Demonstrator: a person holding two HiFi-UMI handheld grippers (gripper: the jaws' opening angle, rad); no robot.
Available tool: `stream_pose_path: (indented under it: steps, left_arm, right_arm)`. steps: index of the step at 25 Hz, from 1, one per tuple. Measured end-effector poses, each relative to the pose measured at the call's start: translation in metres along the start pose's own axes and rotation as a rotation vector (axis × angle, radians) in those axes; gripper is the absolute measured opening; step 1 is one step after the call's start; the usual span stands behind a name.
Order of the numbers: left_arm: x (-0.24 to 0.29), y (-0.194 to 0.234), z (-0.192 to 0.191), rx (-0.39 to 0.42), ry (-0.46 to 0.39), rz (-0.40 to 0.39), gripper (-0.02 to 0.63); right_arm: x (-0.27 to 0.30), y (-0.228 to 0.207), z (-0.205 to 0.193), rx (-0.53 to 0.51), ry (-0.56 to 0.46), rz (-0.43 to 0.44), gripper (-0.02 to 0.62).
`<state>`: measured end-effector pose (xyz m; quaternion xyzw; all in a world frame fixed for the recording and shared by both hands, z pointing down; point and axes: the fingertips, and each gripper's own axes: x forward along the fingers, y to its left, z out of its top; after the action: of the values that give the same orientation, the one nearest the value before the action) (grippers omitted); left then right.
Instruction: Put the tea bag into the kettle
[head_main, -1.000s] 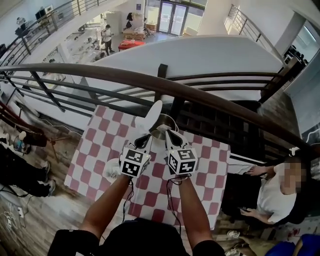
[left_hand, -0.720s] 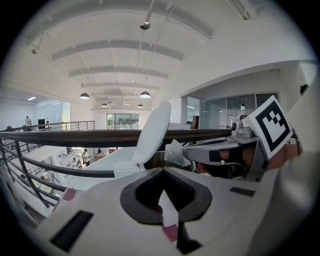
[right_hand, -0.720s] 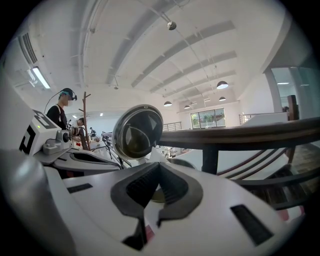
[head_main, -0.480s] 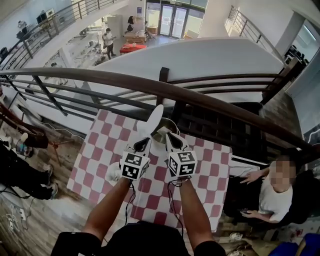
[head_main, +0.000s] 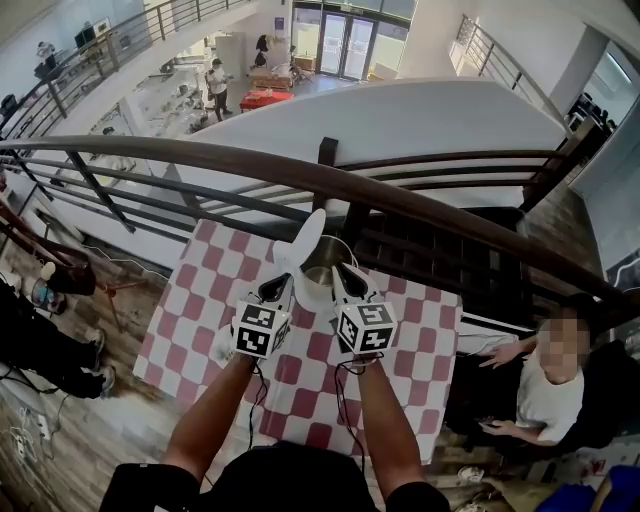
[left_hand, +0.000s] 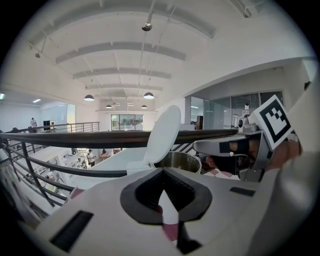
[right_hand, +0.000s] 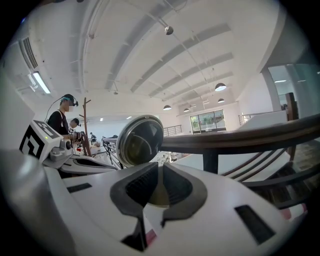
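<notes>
A steel kettle (head_main: 318, 268) stands at the far edge of the checked table, its white lid (head_main: 303, 240) tipped up and open. My left gripper (head_main: 277, 288) sits at the kettle's left side, jaws closed with only tablecloth showing below the tips. My right gripper (head_main: 347, 276) is at the rim's right side. Its jaws have just been opening a hair and now stand almost together, and I see nothing between the pads. The left gripper view shows the kettle's mouth (left_hand: 180, 161), the lid (left_hand: 162, 132) and the right gripper (left_hand: 227, 147) beside it. I cannot make out the tea bag.
A dark curved railing (head_main: 400, 200) runs just behind the table's (head_main: 410, 350) far edge, with a drop to a lower floor beyond. A small white object (head_main: 225, 340) lies left of my left hand. A person (head_main: 550, 390) sits at the right, another (head_main: 40, 345) at the left edge.
Both grippers stay at the kettle's mouth and the lid remains up. Only the view has shifted a little.
</notes>
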<state>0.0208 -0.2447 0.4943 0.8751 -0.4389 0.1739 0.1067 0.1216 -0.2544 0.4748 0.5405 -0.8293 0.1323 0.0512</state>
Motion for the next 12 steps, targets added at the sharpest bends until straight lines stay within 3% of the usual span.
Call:
stream_pose_path:
  steps: [12]
  left_arm:
    - [-0.016,0.025,0.032,0.012,-0.062,0.051,-0.002]
  right_arm:
    - [-0.013,0.02,0.057,-0.049,-0.102,0.024,0.018]
